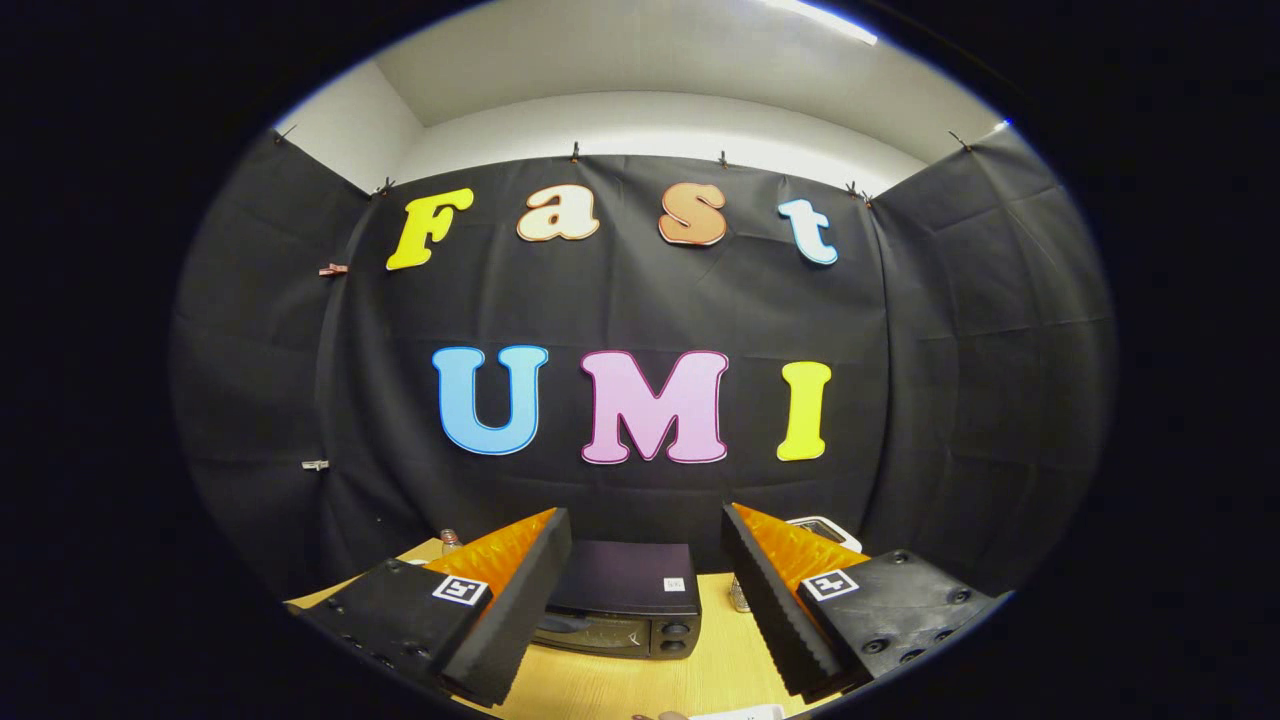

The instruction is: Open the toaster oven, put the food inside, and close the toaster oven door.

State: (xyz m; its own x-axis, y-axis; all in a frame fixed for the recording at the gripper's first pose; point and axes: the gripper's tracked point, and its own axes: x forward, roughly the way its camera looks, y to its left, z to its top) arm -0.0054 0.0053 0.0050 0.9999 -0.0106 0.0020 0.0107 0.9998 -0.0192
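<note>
Booth: black cloth wall [640, 300] hung by clips along its top edge, a white wall and ceiling seen above it. Surface: light wooden table [730, 650], set against the cloth. Toaster oven [625, 598]: dark, boxy, stood on the table near the cloth wall, seen from above and in front; a small white sticker is carried on its top, two round knobs [678, 637] are placed at the right end of its front, and the glass door is seen shut. Gripper [640, 610]: fingers spread wide apart, nothing held between them; the toaster oven is framed in the gap, beyond the fingertips. Small jar with a pale lid [451, 541]: stood on the table behind the left finger, mostly hidden. White object [828, 530]: partly seen behind the right finger, kind not determinable. Small clear item [739, 596]: stood on the table just right of the oven, against the right finger's inner edge, kind not determinable.
</note>
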